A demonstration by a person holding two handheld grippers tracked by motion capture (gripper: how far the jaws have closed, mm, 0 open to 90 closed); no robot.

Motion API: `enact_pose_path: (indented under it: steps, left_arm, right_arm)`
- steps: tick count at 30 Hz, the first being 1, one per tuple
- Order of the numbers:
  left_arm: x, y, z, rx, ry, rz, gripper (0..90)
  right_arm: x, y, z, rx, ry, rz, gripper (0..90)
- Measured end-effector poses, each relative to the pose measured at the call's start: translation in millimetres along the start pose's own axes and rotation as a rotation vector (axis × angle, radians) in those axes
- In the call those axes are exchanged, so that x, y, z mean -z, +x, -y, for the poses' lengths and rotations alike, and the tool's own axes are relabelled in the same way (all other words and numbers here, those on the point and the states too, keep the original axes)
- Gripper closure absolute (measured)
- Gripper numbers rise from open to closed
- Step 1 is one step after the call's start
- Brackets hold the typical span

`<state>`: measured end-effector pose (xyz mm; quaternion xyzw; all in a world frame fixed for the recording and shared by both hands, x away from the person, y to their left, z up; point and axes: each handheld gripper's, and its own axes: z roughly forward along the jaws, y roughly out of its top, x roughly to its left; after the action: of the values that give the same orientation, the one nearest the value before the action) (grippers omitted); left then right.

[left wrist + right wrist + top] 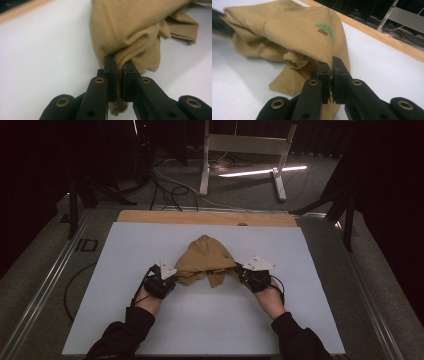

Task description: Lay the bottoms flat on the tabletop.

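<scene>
Both tools [172,281] [241,270] pinch cloth [204,255] — lifted.

dim, dark surroundings; lit white table [150,320] glows; floor light strip [262,171] glares; close views soft.

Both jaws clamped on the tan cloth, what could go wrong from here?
1. Left gripper pinches only a thin fold of the tan cloth; a hard pull may slip it free.
2. Right gripper also bites near an edge, same risk.
3. The cloth is bunched, so lifting may leave it twisted instead of spreading flat.
</scene>
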<state>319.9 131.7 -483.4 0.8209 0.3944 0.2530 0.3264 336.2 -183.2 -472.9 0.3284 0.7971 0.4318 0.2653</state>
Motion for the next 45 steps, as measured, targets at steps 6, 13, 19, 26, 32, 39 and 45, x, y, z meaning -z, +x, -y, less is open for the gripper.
enact_pose_path:
  steps: [6,13,19,26,32,39,45]
  left_arm:
    - [25.7,7.6,-10.5,-0.083,-0.055,-0.078,85.6]
    - [46.4,0.0,-3.7,-0.18,-0.048,-0.062,85.3]
    - [58.5,-18.2,20.8,-0.194,-0.016,0.077,82.8]
    - [75.0,-39.0,43.8,-0.211,0.011,0.204,80.1]
    - [90.6,-40.4,47.2,-0.173,-0.001,0.284,58.1]
    - [113.6,-20.6,22.0,-0.134,-0.077,0.26,43.1]
    - [79.9,2.6,15.7,-0.094,-0.017,0.231,42.7]
  right_arm:
    - [12.6,2.4,4.5,0.042,0.001,-0.015,86.6]
    - [33.5,13.8,11.9,0.081,0.012,-0.081,86.7]
    - [53.1,22.0,33.6,0.134,0.052,-0.134,86.6]
    - [75.7,26.7,53.3,0.145,0.11,-0.209,86.4]
    - [92.2,31.2,62.5,0.115,0.146,-0.289,68.3]
    - [99.2,12.6,42.5,0.05,0.059,-0.283,52.8]
    - [70.8,-16.5,26.8,-0.003,0.054,-0.165,54.3]
